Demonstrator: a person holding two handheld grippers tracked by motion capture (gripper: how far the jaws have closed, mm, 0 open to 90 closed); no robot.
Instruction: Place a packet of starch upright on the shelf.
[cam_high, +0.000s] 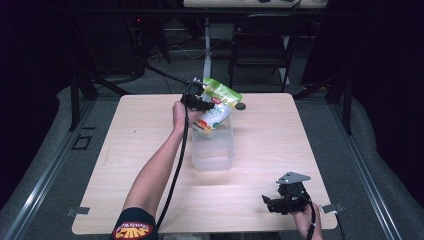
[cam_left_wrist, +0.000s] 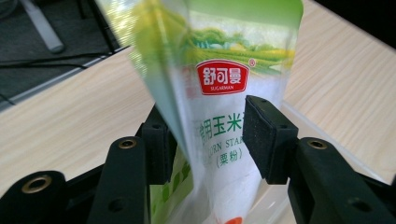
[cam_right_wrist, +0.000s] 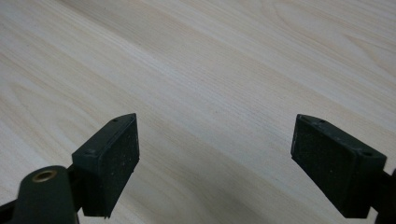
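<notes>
A green and white corn starch pouch (cam_high: 218, 104) hangs tilted above the far end of a clear plastic container (cam_high: 213, 152) at the table's middle. My left gripper (cam_high: 201, 103) is shut on the pouch from its left side. In the left gripper view the pouch (cam_left_wrist: 219, 88) runs between the two black pads (cam_left_wrist: 264, 140), its red brand label above them, and my left gripper (cam_left_wrist: 210, 137) pinches its middle. At the front right corner my right gripper (cam_high: 270, 203) rests low over the wood. In its own view my right gripper (cam_right_wrist: 215, 154) stands open over bare tabletop.
A small black round object (cam_high: 240, 106) lies on the light wooden table (cam_high: 140, 150) just right of the pouch. A dark folding chair (cam_high: 260, 45) and a white table leg (cam_high: 206, 47) stand beyond the far edge.
</notes>
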